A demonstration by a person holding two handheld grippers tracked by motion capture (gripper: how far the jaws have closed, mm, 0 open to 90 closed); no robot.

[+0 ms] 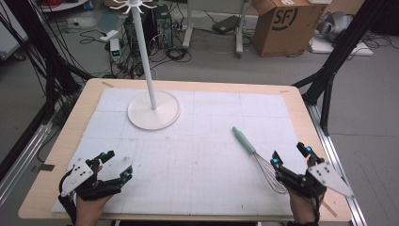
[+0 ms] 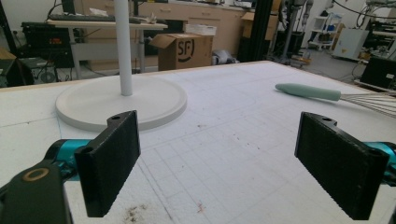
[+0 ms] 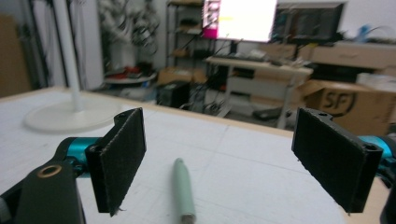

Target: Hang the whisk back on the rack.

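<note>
At the near left corner of the tabletop [image 1: 56,155], the left hand [image 1: 89,203] comes in from the bottom edge and holds the left gripper [image 1: 115,165] low over the white gridded mat [image 1: 197,155], pointing forward and slightly inward. Its fingers [image 2: 109,161] are spread wide and released, with nothing between them. Ahead of it, toward the far left of the mat, stands a white stand [image 1: 153,109] with a round base and a tall upright pole. To the right of centre lies a whisk [image 1: 256,157], flat on the mat, its pale green handle pointing toward the far side and its wire loops toward the near right corner. The right hand [image 1: 303,207] enters at the bottom right and holds the right gripper [image 1: 290,155] low, angled inward. Its fingers [image 3: 119,161] are also spread apart and grasp nothing. The whisk's wire end lies just beside the right gripper, and in the right gripper view the green handle runs forward on the mat between the two fingers, untouched by either.
</note>
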